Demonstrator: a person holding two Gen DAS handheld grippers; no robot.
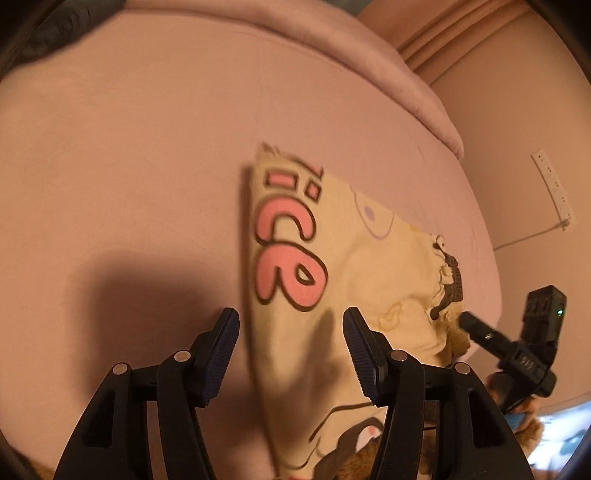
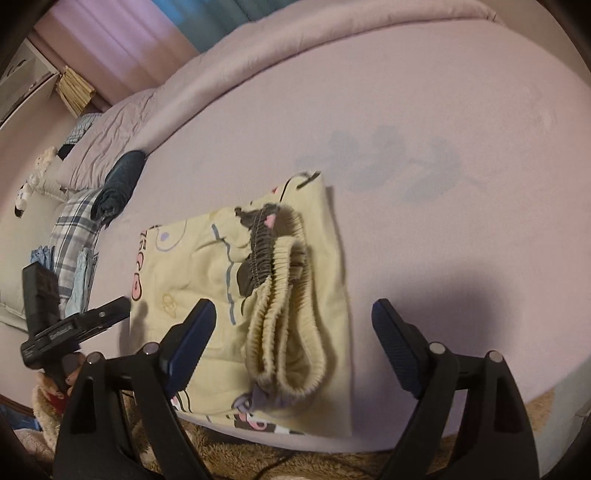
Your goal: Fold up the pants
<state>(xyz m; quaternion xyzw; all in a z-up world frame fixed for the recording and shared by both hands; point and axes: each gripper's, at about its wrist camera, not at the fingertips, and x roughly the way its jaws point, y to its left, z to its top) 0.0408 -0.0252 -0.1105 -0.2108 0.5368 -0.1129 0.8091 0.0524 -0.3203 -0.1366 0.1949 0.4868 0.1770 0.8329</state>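
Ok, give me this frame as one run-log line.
item: pale yellow cartoon-print pants folded on pink bedsheet | left gripper: open, empty | right gripper: open, above elastic waistband

Left wrist view: the pants (image 1: 332, 295) are smeared by motion blur; pink lettering reads only in part, and the near end runs off the bottom edge behind the left hand-held gripper (image 1: 291, 354). The waistband side is partly covered by the right hand-held gripper (image 1: 476, 328), itself cut by the frame's rim. A dark object (image 1: 55, 26) at the top left corner is blurred beyond identification.

Right wrist view: printed figures at the pants' near edge (image 2: 258, 417) are partly folded under. Small items (image 2: 33, 177) beside the bed (image 2: 443, 110) are too small to identify. Grey marks (image 2: 388, 162) on the sheet are indistinct.
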